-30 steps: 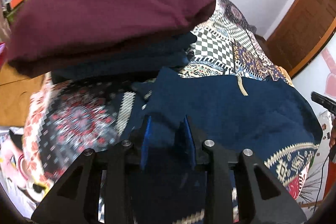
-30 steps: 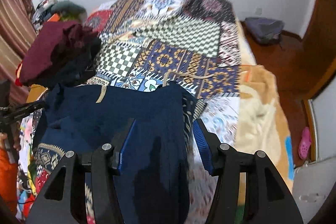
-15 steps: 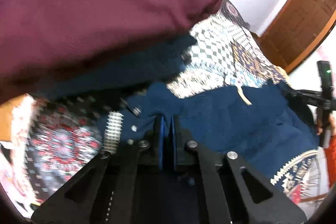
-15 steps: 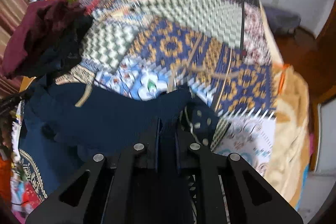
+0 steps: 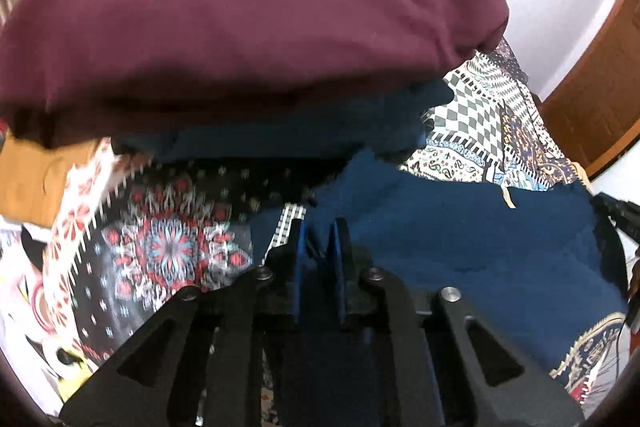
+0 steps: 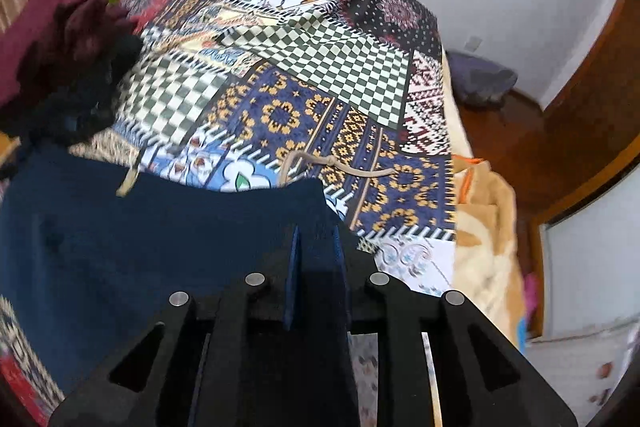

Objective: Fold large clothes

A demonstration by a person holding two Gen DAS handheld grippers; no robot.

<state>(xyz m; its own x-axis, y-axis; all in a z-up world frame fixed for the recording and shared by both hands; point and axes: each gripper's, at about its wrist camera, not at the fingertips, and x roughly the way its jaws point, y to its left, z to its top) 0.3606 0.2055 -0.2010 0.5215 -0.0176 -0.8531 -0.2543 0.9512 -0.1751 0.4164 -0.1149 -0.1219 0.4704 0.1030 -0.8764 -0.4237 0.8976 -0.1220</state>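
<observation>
In the left wrist view, the navy garment [image 5: 480, 247] is seen spread flat on the bed [image 5: 168, 247], whose patchwork cover shows on both sides of it. A corner of the garment is pinched between the narrowly parted jaws of the left gripper [image 5: 320, 231]; the jaws are opening slightly, with cloth still between the pads. Close behind the gripper, a folded maroon garment [image 5: 240, 19] is stacked on another dark blue one [image 5: 300, 131]. In the right wrist view, the same navy garment [image 6: 160, 239] is seen lying at the near edge of the bed [image 6: 320, 67], its upper hem with a beige drawstring [image 6: 340, 167] trailing onto the cover. The opposite corner is gripped by the right gripper [image 6: 316, 239], whose jaws are likewise nearly closed and easing apart, with fabric between them. The cloth is judged to be soft, fairly thick and limp, light enough to lift but prone to sag and bunch; it is best taken at the two corners of one hem, as here, so the edge stays taut. No containers are visible in either view.
</observation>
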